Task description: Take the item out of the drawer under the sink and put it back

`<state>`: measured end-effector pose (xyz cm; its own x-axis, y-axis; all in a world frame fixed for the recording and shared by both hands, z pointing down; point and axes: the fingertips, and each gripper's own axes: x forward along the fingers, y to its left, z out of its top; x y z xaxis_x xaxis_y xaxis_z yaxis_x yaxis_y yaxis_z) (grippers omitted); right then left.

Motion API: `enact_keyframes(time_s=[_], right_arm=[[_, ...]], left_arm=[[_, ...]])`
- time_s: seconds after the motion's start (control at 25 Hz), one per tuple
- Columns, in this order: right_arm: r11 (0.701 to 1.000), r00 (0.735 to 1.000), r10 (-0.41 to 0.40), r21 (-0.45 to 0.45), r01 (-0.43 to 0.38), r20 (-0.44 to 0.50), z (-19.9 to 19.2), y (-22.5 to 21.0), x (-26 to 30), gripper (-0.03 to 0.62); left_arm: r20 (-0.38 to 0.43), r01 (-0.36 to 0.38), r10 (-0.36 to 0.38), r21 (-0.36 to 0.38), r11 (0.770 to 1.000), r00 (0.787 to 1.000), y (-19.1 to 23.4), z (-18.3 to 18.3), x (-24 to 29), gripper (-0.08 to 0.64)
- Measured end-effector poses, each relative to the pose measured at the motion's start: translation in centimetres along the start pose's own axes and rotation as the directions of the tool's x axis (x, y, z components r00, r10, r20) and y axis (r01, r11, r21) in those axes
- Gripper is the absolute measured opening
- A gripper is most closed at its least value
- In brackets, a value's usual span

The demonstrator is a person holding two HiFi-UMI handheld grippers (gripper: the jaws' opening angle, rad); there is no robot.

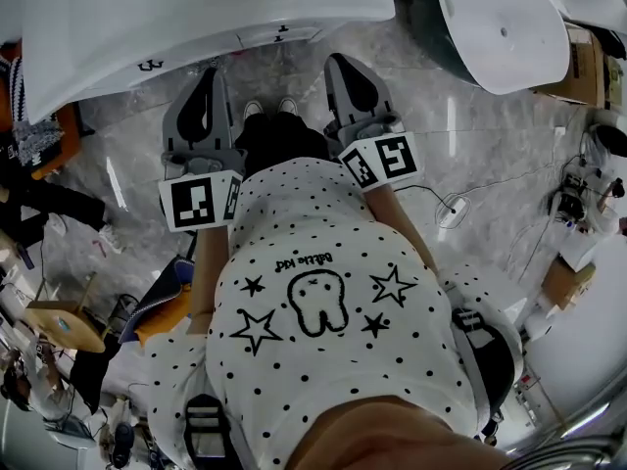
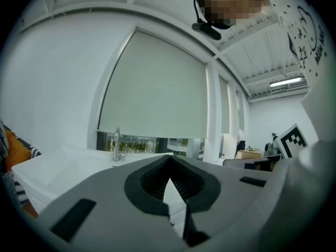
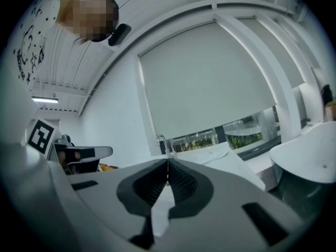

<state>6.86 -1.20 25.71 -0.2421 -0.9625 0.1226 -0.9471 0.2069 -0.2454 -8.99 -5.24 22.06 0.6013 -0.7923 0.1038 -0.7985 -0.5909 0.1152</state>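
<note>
In the head view both grippers are held side by side at waist height, pointing at the white sink unit [image 1: 196,13]. My left gripper [image 1: 210,74] and my right gripper [image 1: 345,65] end just short of its front edge. In the left gripper view the jaws of my left gripper [image 2: 169,160] meet at the tips with nothing between them. The right gripper [image 3: 168,163] is likewise shut and empty in the right gripper view. A chrome faucet [image 2: 116,146] [image 3: 164,143] stands on the sink counter [image 2: 47,169]. No drawer front or item shows clearly.
A second white basin [image 1: 500,27] [image 3: 310,159] stands to the right. Cardboard boxes [image 1: 588,67] and cables [image 1: 578,204] lie on the marble floor [image 1: 460,155] at right. At left are a wooden stool [image 1: 64,323] and clutter. A roller blind [image 2: 157,88] covers the window.
</note>
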Motion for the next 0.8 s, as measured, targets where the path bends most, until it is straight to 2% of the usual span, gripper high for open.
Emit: enact_keyframes(time_s=[0.16,0.36,0.8], right_arm=[[1.000,1.000,-0.021,0.006,0.021,0.003,0.1,0.6,-0.3,0.013],[0.999,0.999,-0.047,0.013,0.048,-0.015,-0.5,0.6,-0.2,0.014],[0.999,0.999,-0.053,0.001,0.053,-0.004,-0.3,1.4,0.8,0.013]], left_arm=[[-0.015,0.016,-0.016,0.009,1.000,1.000,0.3,0.1,0.0,0.003],[-0.040,0.040,-0.041,-0.037,0.999,0.998,0.1,-0.8,0.3,0.003],[-0.041,0.068,-0.070,-0.046,0.997,0.997,0.8,-1.0,0.3,0.003]])
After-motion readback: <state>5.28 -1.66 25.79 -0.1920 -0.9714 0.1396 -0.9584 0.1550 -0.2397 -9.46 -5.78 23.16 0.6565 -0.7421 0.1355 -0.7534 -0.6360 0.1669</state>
